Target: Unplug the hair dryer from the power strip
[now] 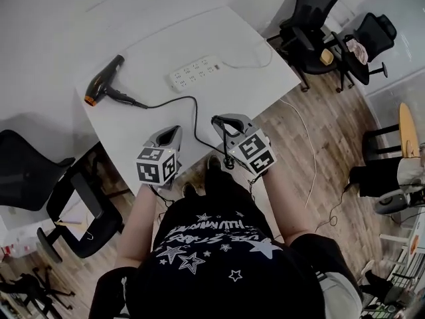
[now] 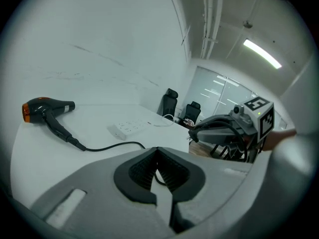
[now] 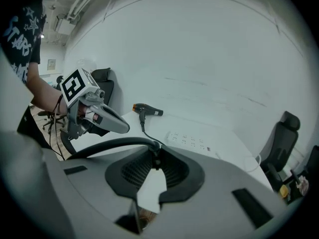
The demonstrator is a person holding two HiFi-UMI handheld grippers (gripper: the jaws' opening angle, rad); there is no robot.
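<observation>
Right tool (image 3: 156, 156) around hair-dryer plug (image 3: 152, 145)

Dryer (image 1: 101, 84) lay on the table (image 1: 219, 38), left side; strip (image 1: 194, 74) to its right, apart. Cord (image 1: 174, 101) ran from dryer toward near edge, its end in the jaws of the right hand-held gripper (image 1: 217, 120). Left hand-held gripper (image 1: 176, 129) sat just left of that.

Head view: down over table (image 1: 252, 72). Gripper views: low across it. All share hair dryer (image 1: 103, 84).

White table (image 1: 255, 62) — hair dryer (image 1: 103, 82), power strip (image 1: 194, 73)
</observation>
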